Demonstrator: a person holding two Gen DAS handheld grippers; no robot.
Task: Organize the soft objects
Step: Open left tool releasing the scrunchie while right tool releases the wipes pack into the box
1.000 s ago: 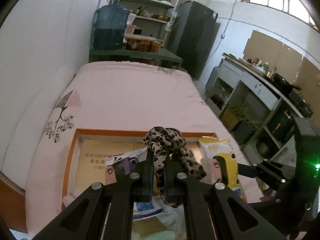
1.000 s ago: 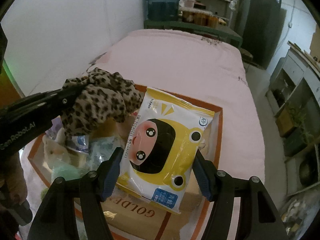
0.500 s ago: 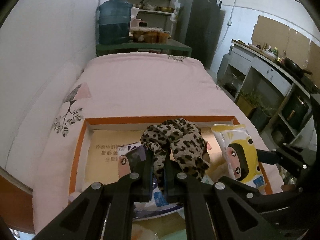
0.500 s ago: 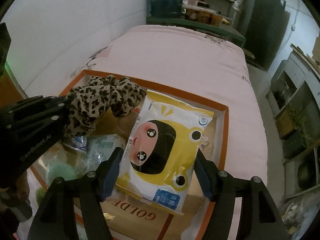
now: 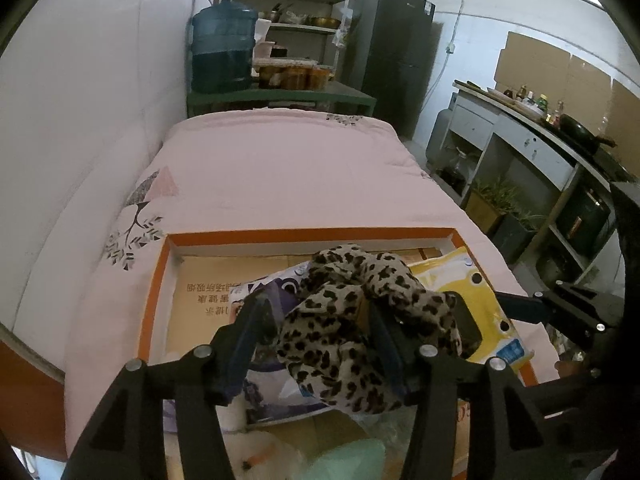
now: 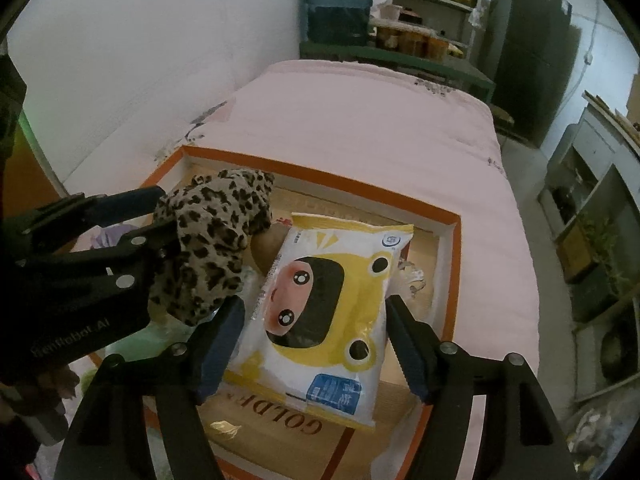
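Note:
A leopard-print scrunchie (image 5: 352,320) sits between the fingers of my left gripper (image 5: 314,314), whose jaws are opening; the cloth sags loosely and drapes over the right finger. It hangs just above an orange-rimmed cardboard box (image 5: 304,235) on a pink bed. A yellow pack of wet wipes (image 6: 320,300) with a cartoon face lies in the box between the fingers of my right gripper (image 6: 312,320). Those jaws are opening too, with both pads a little off the pack's edges. The right wrist view shows the scrunchie (image 6: 216,248) beside the pack, with the left gripper (image 6: 160,224) behind it.
A purple-printed pack (image 5: 276,292) and a pale green soft thing (image 5: 348,456) also lie in the box. A white wall runs along the bed's left side. A water jug (image 5: 224,52), shelves and a dark fridge (image 5: 384,56) stand beyond the bed. A kitchen counter (image 5: 532,140) lines the right.
The left jaws were shut on the scrunchie and now stand apart, with the scrunchie slack between them. The right jaws have widened off the wipes pack. Both hands have tipped down toward the box.

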